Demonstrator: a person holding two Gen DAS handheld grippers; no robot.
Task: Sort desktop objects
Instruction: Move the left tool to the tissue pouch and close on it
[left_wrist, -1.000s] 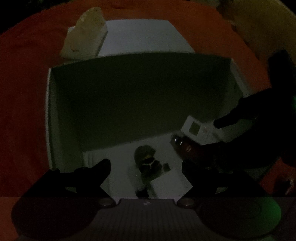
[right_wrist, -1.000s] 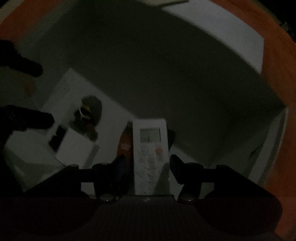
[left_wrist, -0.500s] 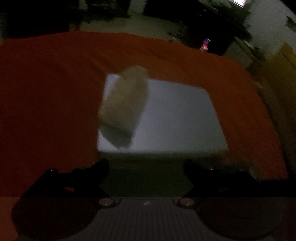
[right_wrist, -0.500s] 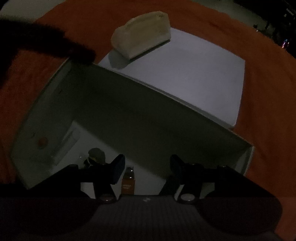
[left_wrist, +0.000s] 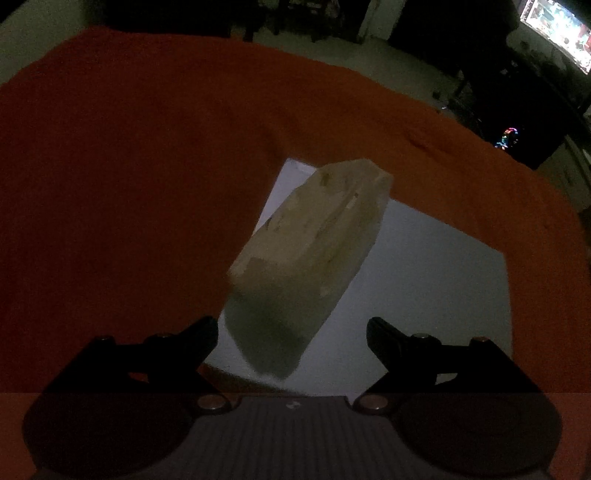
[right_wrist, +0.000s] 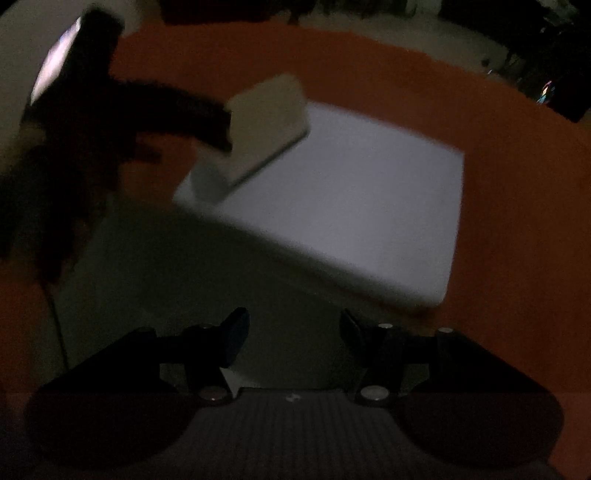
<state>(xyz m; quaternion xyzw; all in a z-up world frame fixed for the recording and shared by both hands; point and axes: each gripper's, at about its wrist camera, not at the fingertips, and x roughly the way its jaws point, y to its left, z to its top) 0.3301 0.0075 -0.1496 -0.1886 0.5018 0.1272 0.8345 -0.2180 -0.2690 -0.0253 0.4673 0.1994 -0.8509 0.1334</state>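
Note:
A beige zip pouch (left_wrist: 314, 243) lies slanted on the flat white lid (left_wrist: 424, 277). My left gripper (left_wrist: 291, 326) hangs just above the pouch's near end. It is open, and its fingertips stand wide to either side without touching the pouch. In the right wrist view the pouch (right_wrist: 266, 122) sits at the lid's (right_wrist: 369, 206) far left corner, with one of the left gripper's fingers (right_wrist: 192, 110) beside it. My right gripper (right_wrist: 293, 325) is open and empty above the dark white box (right_wrist: 166, 266). The box's contents are out of view.
An orange cloth (left_wrist: 129, 184) covers the table all round the lid and the box. Dark furniture and a lit screen (left_wrist: 554, 33) stand far behind the table. The picture is dim and the right wrist view is blurred.
The right gripper let go of a white remote inside the box and rose out of it. The left gripper swung from over the box to the pouch on the lid.

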